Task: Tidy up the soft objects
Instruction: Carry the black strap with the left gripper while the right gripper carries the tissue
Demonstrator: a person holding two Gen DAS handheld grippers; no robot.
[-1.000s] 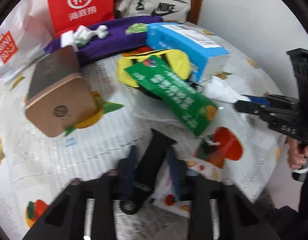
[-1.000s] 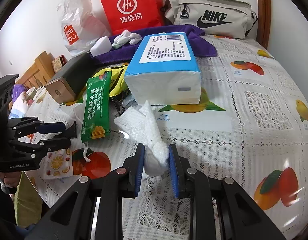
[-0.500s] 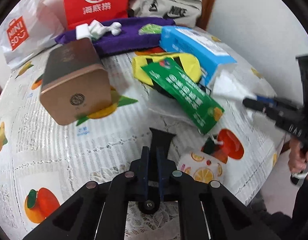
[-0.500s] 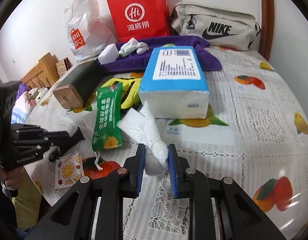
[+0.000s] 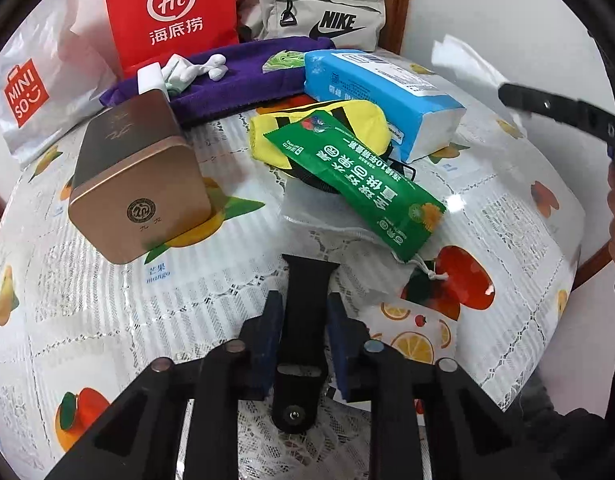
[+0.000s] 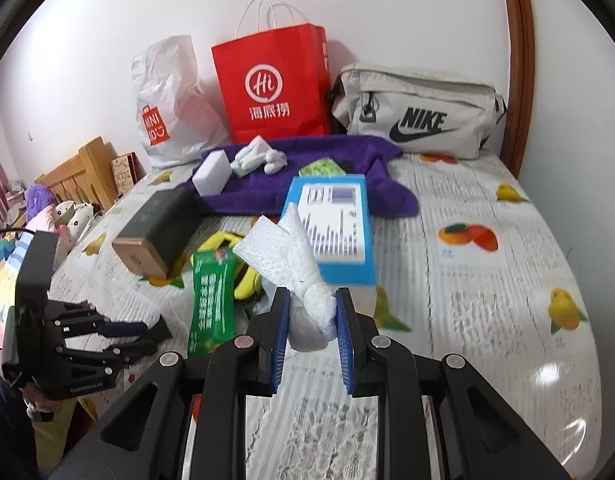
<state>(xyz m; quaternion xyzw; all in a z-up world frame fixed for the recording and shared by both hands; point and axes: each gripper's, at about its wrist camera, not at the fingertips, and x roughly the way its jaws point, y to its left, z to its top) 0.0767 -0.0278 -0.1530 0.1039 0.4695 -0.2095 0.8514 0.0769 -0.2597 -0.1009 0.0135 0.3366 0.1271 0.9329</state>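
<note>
Lifted clear of the table [image 6: 487, 300], white cloth [image 6: 303, 280] stays pinched in my right gripper [image 6: 311, 312]; left gripper [image 5: 303, 312] reopens slightly around a black strap [image 5: 305, 312], so sorting continues.

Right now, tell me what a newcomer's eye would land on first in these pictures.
First, the red paper bag standing against the wall at the back of the table, between a white plastic bag and a grey Nike pouch. Next, the white tissue bundle pinched in the right gripper in front of the blue tissue pack. The green packet lies across a yellow pouch mid-table.
</note>
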